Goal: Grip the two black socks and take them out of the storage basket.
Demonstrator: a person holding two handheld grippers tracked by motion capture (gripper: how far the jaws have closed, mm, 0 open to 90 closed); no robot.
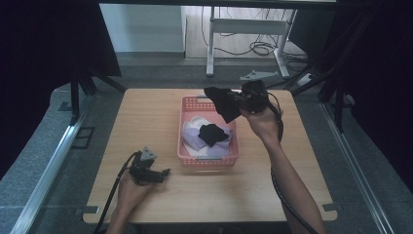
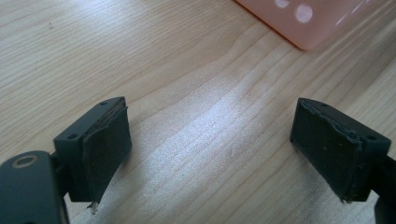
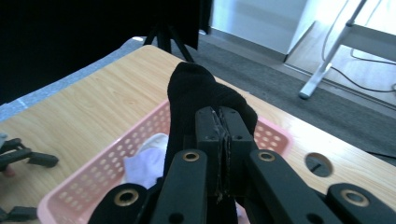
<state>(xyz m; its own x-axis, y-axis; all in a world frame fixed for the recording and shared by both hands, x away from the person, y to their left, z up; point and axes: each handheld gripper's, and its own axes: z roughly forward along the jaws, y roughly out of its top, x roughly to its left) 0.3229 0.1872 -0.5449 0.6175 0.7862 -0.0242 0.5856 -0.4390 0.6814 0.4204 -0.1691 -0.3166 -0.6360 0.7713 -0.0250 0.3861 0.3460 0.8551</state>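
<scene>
Above the pink basket [image 1: 186,127], the right hand-held gripper [image 3: 222,126] pinches a black sock [image 3: 187,88]; the left hand-held gripper [image 2: 208,149] gapes over bare table [image 2: 140,56].

Pink basket [image 2: 308,21] cut off by the left gripper view's top edge.

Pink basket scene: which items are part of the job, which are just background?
In play:
- black sock, clamped in right gripper
- pink basket with white, lilac and black garments
- left gripper, open above the table

Background:
- white desk frame
- floor cables
</scene>
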